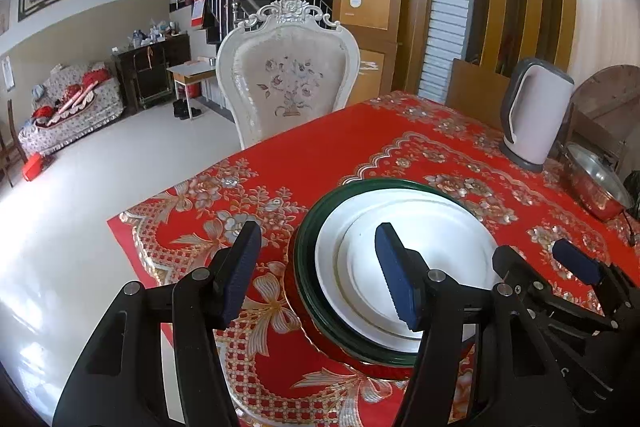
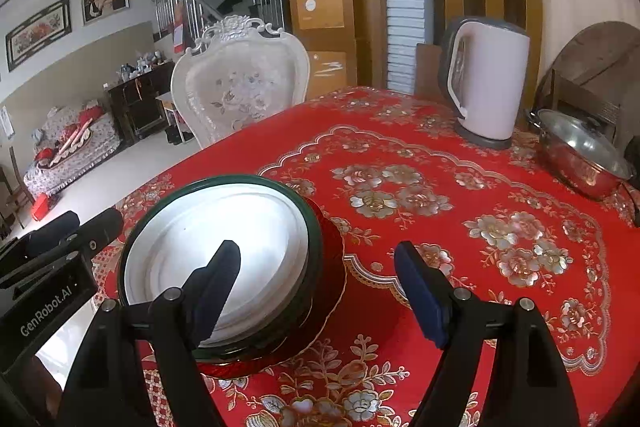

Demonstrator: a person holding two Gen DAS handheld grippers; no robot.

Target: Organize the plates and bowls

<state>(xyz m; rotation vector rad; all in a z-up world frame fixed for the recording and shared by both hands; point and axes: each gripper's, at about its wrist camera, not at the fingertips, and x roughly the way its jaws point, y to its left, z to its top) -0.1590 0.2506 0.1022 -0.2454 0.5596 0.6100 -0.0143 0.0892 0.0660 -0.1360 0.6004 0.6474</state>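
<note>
A stack of dishes stands near the table's front left corner: white plates (image 1: pixel 420 227) inside a dark green dish (image 1: pixel 320 207), on a red plate (image 1: pixel 320 331). The stack also shows in the right wrist view (image 2: pixel 240 219), with its green rim (image 2: pixel 316 247) and red plate (image 2: pixel 336 287). My left gripper (image 1: pixel 316 271) is open and empty, its jaws straddling the stack's left rim from above. My right gripper (image 2: pixel 316 291) is open and empty over the stack's right edge. The right gripper shows in the left wrist view (image 1: pixel 540 263).
A red flowered tablecloth (image 2: pixel 440 207) covers the table. A white electric kettle (image 2: pixel 488 79) and a steel pot (image 2: pixel 580 155) stand at the far right. A white ornate chair (image 1: pixel 288 83) is behind the table. The table's left edge (image 1: pixel 132 239) is close to the stack.
</note>
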